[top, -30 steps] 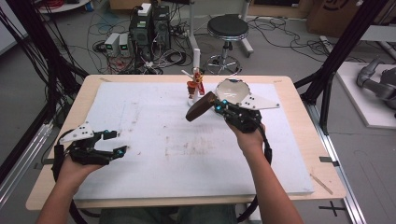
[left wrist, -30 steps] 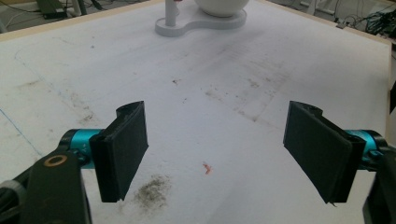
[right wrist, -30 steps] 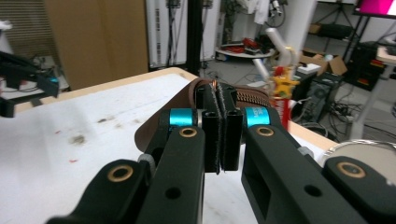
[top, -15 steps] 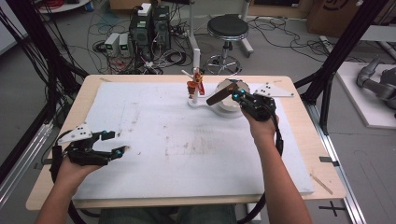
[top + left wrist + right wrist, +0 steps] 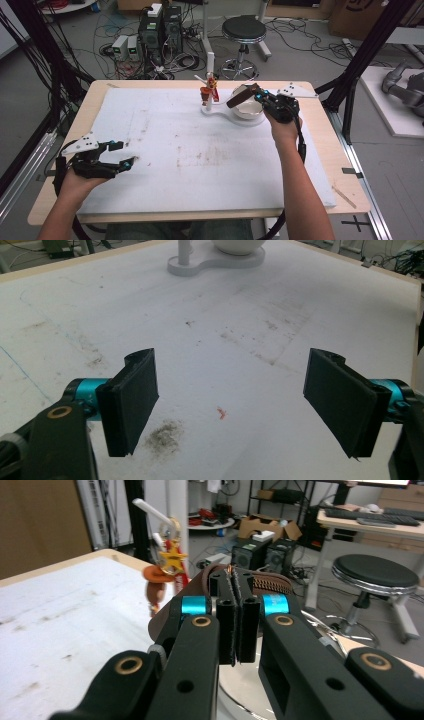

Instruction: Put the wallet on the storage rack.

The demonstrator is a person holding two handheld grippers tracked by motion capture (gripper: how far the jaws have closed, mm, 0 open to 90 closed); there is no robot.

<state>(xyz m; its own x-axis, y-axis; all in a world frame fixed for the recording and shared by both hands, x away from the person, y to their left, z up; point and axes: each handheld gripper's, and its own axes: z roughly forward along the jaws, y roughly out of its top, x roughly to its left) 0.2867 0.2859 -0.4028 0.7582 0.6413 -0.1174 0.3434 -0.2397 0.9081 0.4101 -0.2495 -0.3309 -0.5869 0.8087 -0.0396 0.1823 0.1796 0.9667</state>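
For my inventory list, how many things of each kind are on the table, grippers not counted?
White stand with pegs: 1
White bowl: 1
Hanging charms: 1 bunch
Brown strap, held over the bowl: 1
Total: 4

Two black handheld grippers, left gripper (image 5: 125, 154) and right gripper (image 5: 257, 95), with teal collars, brass-coloured rivets, grey triangular plates, black cables; forearms apparently unsleeved.

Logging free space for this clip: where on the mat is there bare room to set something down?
The white mat lies bare between the left hand-held gripper near its left edge and the person's right forearm, and across its far left. It is crowded at the far middle: the white stand, the white bowl and the right hand-held gripper holding a brown strap above it.
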